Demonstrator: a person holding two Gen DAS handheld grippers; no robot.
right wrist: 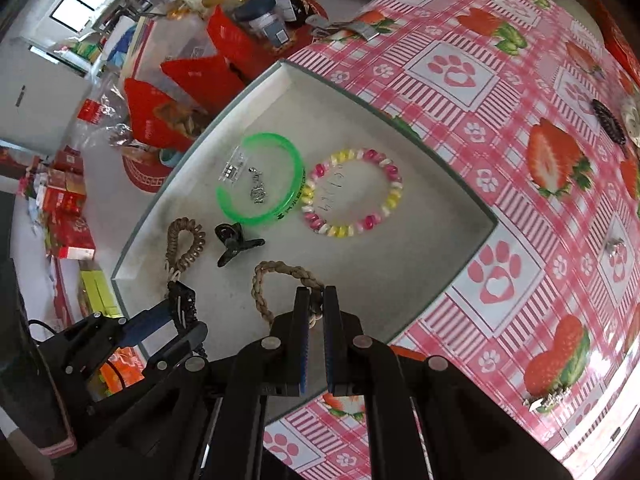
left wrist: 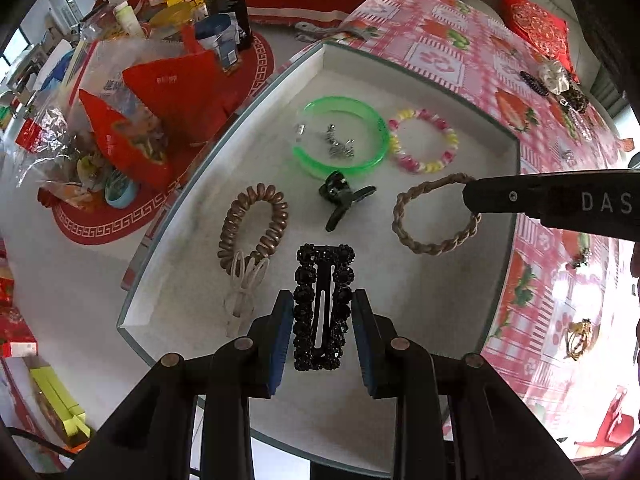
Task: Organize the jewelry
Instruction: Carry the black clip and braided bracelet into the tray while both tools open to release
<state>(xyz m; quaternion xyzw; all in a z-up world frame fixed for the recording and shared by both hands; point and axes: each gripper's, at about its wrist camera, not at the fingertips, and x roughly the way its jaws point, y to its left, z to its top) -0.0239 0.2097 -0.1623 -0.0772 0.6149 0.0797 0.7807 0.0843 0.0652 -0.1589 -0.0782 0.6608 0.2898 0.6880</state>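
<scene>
A shallow white tray (left wrist: 440,280) holds a green bangle (left wrist: 348,136), a pink-and-yellow bead bracelet (left wrist: 424,140), a black claw clip (left wrist: 340,196), a brown spiral hair tie (left wrist: 256,228) and a clear clip (left wrist: 240,300). My left gripper (left wrist: 322,300) points down over the tray's near side, its blue pads shut on a black beaded hair clip (left wrist: 324,308). My right gripper (right wrist: 316,292) is shut on a tan braided hair tie (right wrist: 276,276), whose loop lies on the tray floor. In the left wrist view the right gripper (left wrist: 470,196) reaches in from the right onto that hair tie (left wrist: 432,216).
The tray sits on a pink strawberry-print tablecloth (right wrist: 520,240). More hair pieces lie on the cloth: a gold claw clip (left wrist: 578,344), a cream scrunchie (left wrist: 554,76), a dark clip (right wrist: 608,120). Red bags and packets (left wrist: 160,100) crowd the table to the left.
</scene>
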